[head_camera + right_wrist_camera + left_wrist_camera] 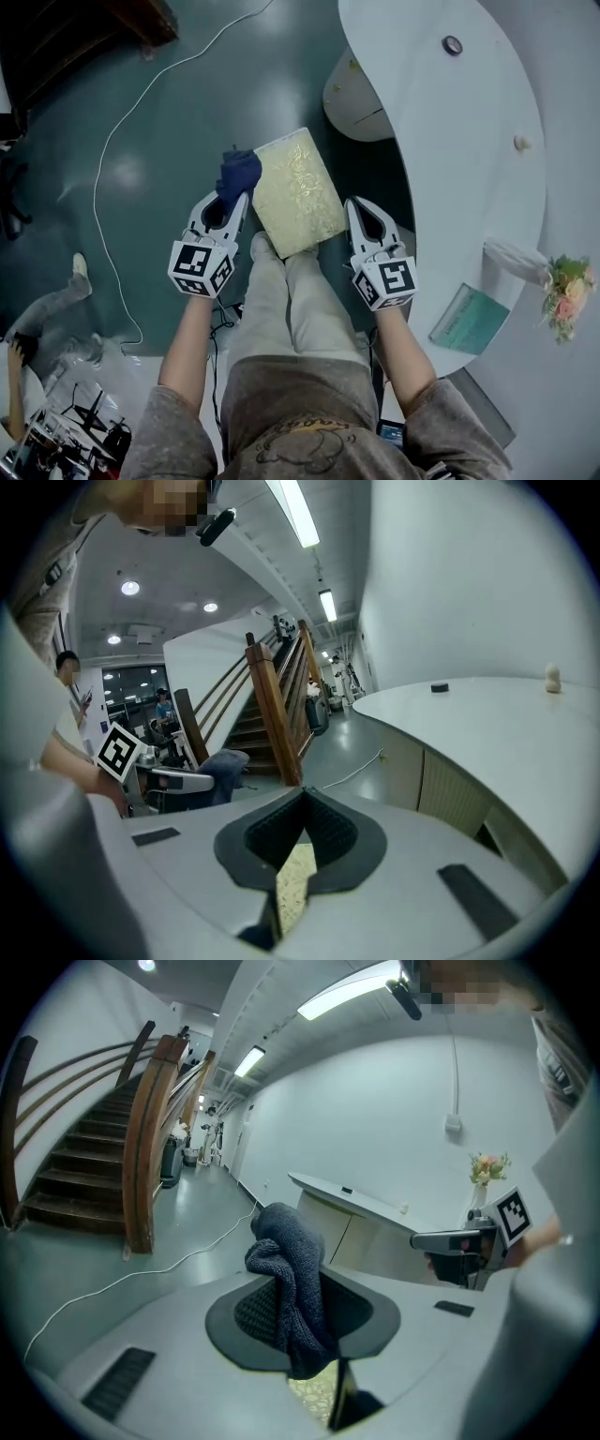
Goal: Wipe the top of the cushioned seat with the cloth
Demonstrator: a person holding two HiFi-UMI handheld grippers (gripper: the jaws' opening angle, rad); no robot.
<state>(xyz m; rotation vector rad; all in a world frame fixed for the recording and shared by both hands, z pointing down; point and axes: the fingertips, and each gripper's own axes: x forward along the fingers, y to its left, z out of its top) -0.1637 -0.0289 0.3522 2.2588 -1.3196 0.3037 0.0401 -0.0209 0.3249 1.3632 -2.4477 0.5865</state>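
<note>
Risk check: cloth over the seat's far left corner, wipe not yet begun.

The left hand-held gripper (234,199) is clamped on a bunched blue cloth (239,172), which sticks out past its tips over the far left corner of the cushioned seat (298,192). The right hand-held gripper (360,210) has its jaws together on nothing, just beside the seat's right edge. The seat stands on the floor in front of my knees, near the white bench (469,141). Its long axis runs away from me, with the far end leaning slightly left. My concerns: only a wad is pinched, so dragging it over the textured top could pull it free. Pressing low could scrape the jaw tips on the cushion. With nothing bracing the seat, it may slide.
</note>
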